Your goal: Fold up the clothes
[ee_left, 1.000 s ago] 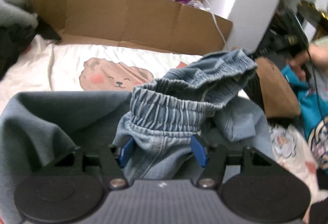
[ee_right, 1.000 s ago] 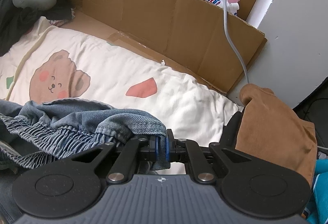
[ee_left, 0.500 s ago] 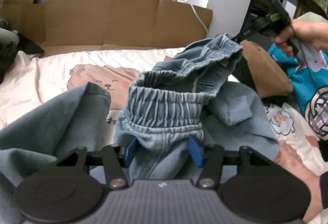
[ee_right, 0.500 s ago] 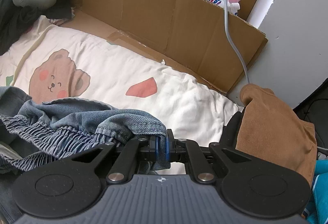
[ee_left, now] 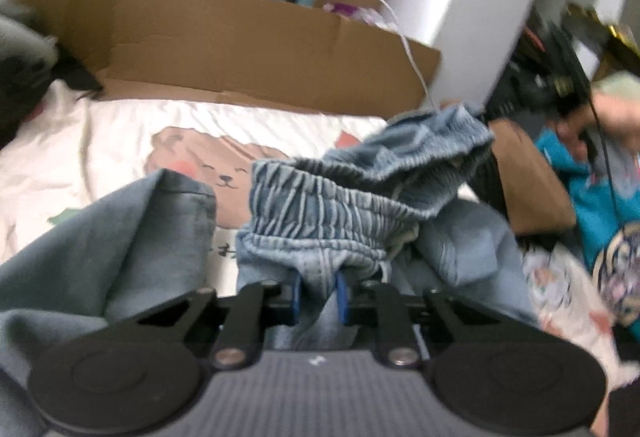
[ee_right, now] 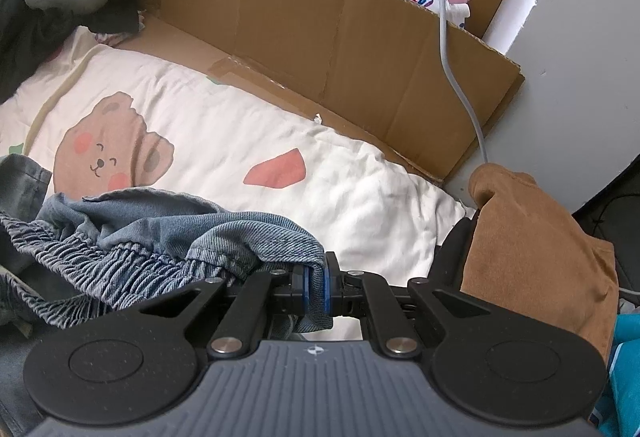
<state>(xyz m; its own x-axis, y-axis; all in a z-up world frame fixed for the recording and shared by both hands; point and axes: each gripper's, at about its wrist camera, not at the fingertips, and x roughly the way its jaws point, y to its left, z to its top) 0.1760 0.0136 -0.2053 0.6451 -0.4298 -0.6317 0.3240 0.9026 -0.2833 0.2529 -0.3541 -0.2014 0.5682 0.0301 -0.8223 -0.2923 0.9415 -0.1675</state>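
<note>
Half a second before, the left tool (ee_left: 318, 295) stood wide around the denim shorts (ee_left: 340, 205); it had since narrowed and pinched the fabric below the elastic waistband, above the bear-print bedding (ee_left: 120, 141). Seen from the right wrist, the right tool (ee_right: 316, 291) was clamped on the shorts' hem, beside a brown garment (ee_right: 532, 233).

black claw (ee_right: 316, 291), blue pads (ee_right: 306, 291)

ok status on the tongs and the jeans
Left tongs shut on jeans waistband. Right tongs shut on it too. Jeans bunched, unfolded. Grey cloth close left.
</note>
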